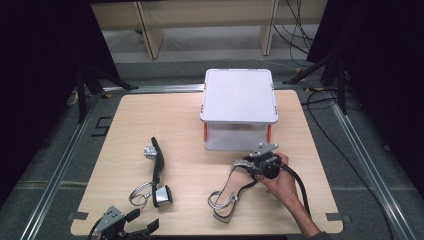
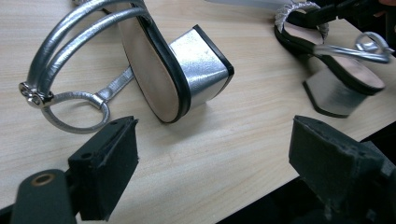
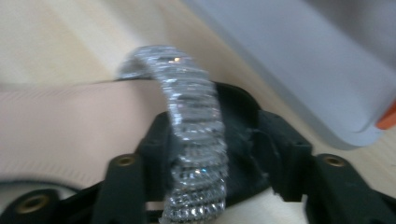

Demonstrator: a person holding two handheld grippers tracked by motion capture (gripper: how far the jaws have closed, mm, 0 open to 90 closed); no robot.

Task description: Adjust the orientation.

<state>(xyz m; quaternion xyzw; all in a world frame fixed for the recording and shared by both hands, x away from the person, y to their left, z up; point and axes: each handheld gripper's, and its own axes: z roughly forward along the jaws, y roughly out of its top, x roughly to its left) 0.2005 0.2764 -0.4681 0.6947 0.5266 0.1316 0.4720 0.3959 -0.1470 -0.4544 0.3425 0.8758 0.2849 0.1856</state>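
Glittery strap point(image 3: 194, 135) is clamped in right claw point(image 1: 261, 164); left claw point(image 1: 131, 226) is held released. Strap could slip, dropping sandal point(image 1: 235, 192) onto tabletop point(image 1: 185, 115).

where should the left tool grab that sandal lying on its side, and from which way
Grip the silver block heel of the sandal on its side. It is the one firm, flat-sided part, and it points toward the open left tool, so come in low from the table's near edge. The loose ankle straps would probably slip or flex.
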